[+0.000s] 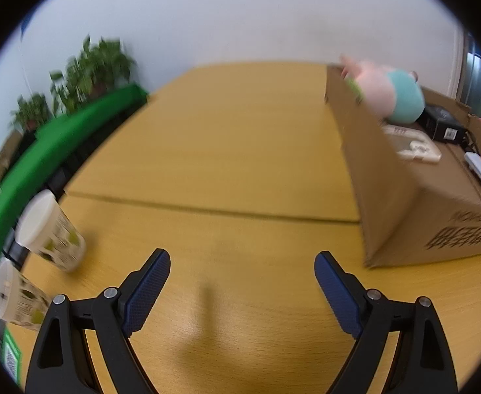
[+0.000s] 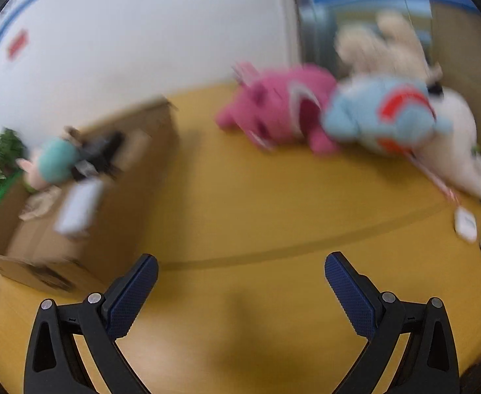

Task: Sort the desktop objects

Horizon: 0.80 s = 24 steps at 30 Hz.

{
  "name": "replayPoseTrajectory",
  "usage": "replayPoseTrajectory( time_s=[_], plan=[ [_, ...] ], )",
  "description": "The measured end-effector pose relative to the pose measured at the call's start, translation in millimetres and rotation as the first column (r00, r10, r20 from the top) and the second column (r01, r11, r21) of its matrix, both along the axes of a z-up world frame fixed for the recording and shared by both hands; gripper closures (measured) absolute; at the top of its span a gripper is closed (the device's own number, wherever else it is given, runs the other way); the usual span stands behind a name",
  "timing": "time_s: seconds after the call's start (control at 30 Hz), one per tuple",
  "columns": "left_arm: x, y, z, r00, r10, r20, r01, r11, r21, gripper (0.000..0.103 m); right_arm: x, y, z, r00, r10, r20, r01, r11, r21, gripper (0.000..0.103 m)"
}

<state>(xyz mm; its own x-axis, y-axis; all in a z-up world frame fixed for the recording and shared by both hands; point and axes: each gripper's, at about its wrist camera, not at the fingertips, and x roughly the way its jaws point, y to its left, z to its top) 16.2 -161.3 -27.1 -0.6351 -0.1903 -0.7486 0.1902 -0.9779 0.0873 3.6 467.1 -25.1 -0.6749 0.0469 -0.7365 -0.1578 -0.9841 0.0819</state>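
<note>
Even, bright indoor light is spread over both views, with no glare seen. A soft shadow is cast on the table at 6 o'clock, between the fingers of each gripper. The left wrist view is mildly smeared, most at the plants at 10 o'clock. The right wrist view is heavily motion-blurred: the soft toys at 1 o'clock are streaked. Edges are bent and blackened by the fisheye lens.
</note>
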Motion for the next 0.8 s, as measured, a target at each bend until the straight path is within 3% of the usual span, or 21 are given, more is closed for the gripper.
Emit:
replayPoseTrajectory(
  time_s=[0.1,0.2,0.27,0.3,0.8],
  plan=[
    [-8.6,-12.6,-18.5,0.997,0.029,0.070,-0.032,0.999,0.043,0.011,-9.1,11.7,-25.3,0.995,-0.032,0.098,0.026,0.998,0.064,0.000],
    [-11.0,-20.4,-19.6,0.998,0.017,0.054,-0.022,0.996,0.085,0.011,-14.8,10.2,-32.8,0.991,-0.031,0.132,0.022,0.997,0.071,0.000],
    [-11.5,-24.9,-19.3,0.998,0.000,0.063,-0.006,0.995,0.095,0.008,-17.1,11.8,-33.2,0.992,-0.018,0.123,0.011,0.998,0.057,0.000],
    [-12.8,-26.2,-22.6,0.998,0.000,0.062,-0.006,0.996,0.085,0.000,-19.4,10.8,-33.3,0.991,-0.014,0.132,0.007,0.999,0.054,0.000],
    [-29.3,-41.3,-23.3,0.997,-0.014,0.075,0.006,0.994,0.106,0.000,-19.3,9.4,-34.3,0.992,-0.012,0.123,0.006,0.999,0.054,0.000]
  ],
)
